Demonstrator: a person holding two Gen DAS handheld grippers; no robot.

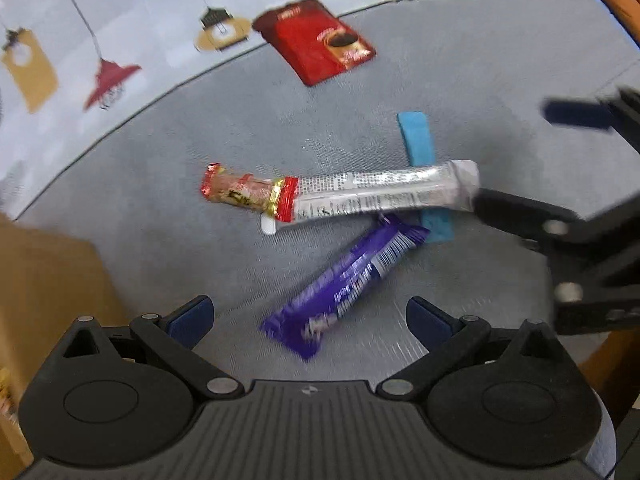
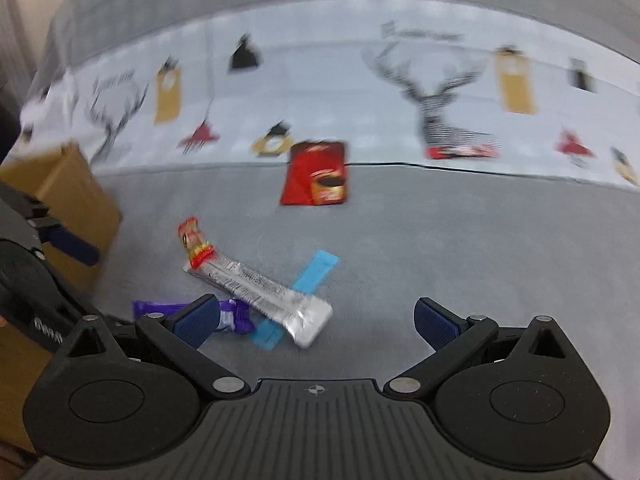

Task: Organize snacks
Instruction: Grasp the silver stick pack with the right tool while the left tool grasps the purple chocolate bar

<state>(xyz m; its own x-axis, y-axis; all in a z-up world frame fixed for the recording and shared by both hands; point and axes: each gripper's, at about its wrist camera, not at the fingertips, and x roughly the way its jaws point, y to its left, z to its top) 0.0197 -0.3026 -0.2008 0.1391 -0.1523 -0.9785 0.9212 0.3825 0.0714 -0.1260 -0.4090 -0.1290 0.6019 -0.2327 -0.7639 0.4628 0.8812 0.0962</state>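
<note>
Our left claw [image 1: 310,320] is spread wide with nothing between its blue pads [image 1: 192,320], hovering just over the near end of a purple chocolate bar [image 1: 344,284] that lies slantwise on the grey cloth [image 1: 460,60]. Our right claw [image 2: 316,322] is likewise wide open and empty; its left pad [image 2: 198,320] covers part of that purple bar in the right wrist view.

Just beyond the purple bar, a long silver packet with a red and gold end [image 1: 340,194] lies across a light blue strip [image 1: 418,140], with its right end next to the right claw's lower finger. Farther off, a red sachet [image 1: 316,40] rests at the edge of the grey cloth where the patterned sheet [image 1: 120,20] begins. A cardboard box [image 1: 44,280] stands at the left.
</note>
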